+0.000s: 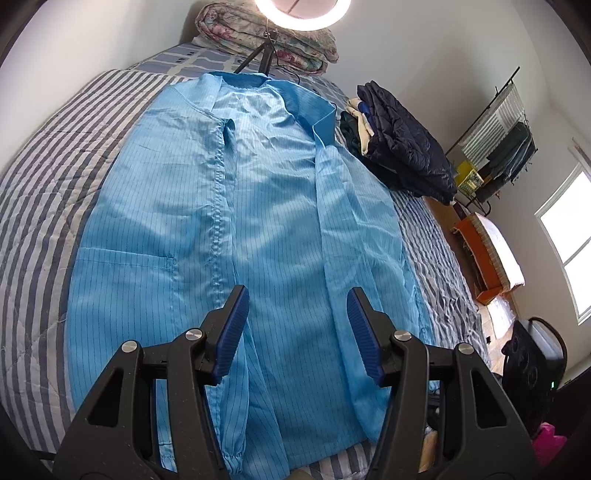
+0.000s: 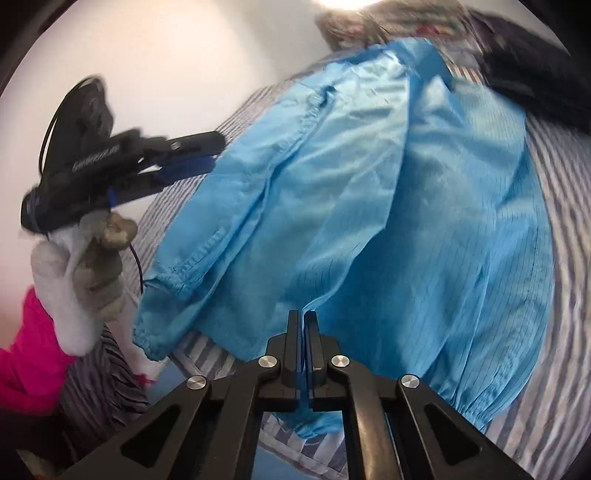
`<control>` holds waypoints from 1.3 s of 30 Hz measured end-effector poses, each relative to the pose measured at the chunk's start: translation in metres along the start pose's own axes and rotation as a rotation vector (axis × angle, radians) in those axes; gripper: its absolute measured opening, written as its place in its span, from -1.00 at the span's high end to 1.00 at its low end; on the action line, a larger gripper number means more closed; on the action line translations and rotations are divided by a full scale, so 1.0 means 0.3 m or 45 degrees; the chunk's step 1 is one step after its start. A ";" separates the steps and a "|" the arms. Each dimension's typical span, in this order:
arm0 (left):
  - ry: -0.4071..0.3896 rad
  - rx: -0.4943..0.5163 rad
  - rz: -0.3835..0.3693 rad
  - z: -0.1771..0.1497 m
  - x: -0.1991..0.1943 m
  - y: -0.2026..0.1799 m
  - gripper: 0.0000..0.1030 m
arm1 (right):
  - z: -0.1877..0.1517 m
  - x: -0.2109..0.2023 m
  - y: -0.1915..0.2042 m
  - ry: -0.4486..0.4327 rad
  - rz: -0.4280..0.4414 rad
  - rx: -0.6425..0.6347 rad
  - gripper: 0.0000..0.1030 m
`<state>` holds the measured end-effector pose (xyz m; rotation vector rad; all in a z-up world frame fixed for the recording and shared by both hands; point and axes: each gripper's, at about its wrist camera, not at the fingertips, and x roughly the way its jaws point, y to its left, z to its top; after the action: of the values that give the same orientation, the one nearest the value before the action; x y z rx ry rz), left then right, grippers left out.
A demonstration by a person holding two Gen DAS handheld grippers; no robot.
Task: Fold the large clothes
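Observation:
A large light-blue pinstriped coat (image 1: 236, 206) lies spread lengthwise on a striped bed, collar at the far end, front open. My left gripper (image 1: 297, 328) hovers above its lower middle, open and empty, blue pads wide apart. In the right wrist view the coat (image 2: 406, 206) is bunched, its cuffed sleeve (image 2: 173, 291) hanging at the left. My right gripper (image 2: 303, 321) is shut on a fold of the coat's near edge. The left gripper (image 2: 207, 155) shows at the left of that view, held by a gloved hand (image 2: 88, 280). That view is blurred.
The grey-and-white striped bedcover (image 1: 40, 206) surrounds the coat. A pile of dark folded clothes (image 1: 399, 147) sits at the bed's right edge. A floral quilt (image 1: 266, 33) and a ring light on a tripod (image 1: 266, 55) stand at the head. An orange box (image 1: 480, 254) is on the floor.

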<state>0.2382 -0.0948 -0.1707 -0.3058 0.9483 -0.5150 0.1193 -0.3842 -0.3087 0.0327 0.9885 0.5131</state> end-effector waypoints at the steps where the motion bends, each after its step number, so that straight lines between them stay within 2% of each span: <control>1: -0.003 -0.008 -0.007 0.002 -0.004 0.002 -0.10 | 0.009 0.013 0.020 0.005 0.009 -0.023 1.00; 7: 0.012 -0.029 -0.004 -0.005 -0.007 0.015 -0.10 | 0.035 0.109 0.144 0.089 0.100 -0.158 0.97; 12: 0.055 -0.021 -0.009 -0.033 0.005 0.023 -0.10 | 0.019 0.139 0.162 0.144 0.155 -0.193 0.64; 15: 0.097 -0.003 -0.009 -0.061 0.028 0.017 -0.10 | 0.008 0.085 0.131 0.108 0.200 -0.176 0.35; 17: 0.131 0.021 -0.001 -0.080 0.050 0.009 -0.10 | 0.007 0.044 0.084 0.067 0.217 -0.126 0.35; 22: 0.219 0.047 -0.006 -0.127 0.112 -0.004 -0.09 | 0.002 -0.063 -0.122 -0.062 0.137 0.105 0.33; 24: 0.241 0.046 0.012 -0.136 0.134 -0.006 0.12 | 0.002 -0.086 -0.204 -0.095 0.080 0.205 0.28; 26: 0.272 0.037 0.024 -0.141 0.160 -0.005 0.46 | 0.001 -0.098 -0.300 -0.120 0.018 0.332 0.12; 27: 0.282 0.026 0.018 -0.143 0.170 -0.002 0.52 | -0.002 -0.094 -0.351 -0.122 0.021 0.409 0.12; 29: 0.306 0.010 -0.003 -0.145 0.187 0.001 0.82 | -0.008 -0.070 -0.430 -0.112 0.065 0.549 0.12; 32: 0.324 0.027 -0.002 -0.159 0.201 -0.012 0.94 | -0.012 -0.029 -0.508 -0.098 0.147 0.669 0.13; 35: 0.344 0.054 -0.004 -0.181 0.212 -0.036 0.97 | 0.009 0.008 -0.524 -0.092 0.196 0.679 0.15; 36: 0.354 0.063 -0.007 -0.191 0.216 -0.046 0.97 | 0.019 0.015 -0.524 -0.090 0.205 0.669 0.29; 37: 0.366 0.075 -0.011 -0.202 0.220 -0.056 0.98 | 0.029 0.030 -0.517 -0.082 0.227 0.656 0.35; 39: 0.390 0.098 -0.022 -0.226 0.228 -0.076 1.00 | 0.047 0.059 -0.490 -0.073 0.209 0.620 0.81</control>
<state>0.2078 -0.1528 -0.2448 -0.1680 1.2199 -0.6236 0.1970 -0.5034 -0.3522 0.5650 1.0400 0.4078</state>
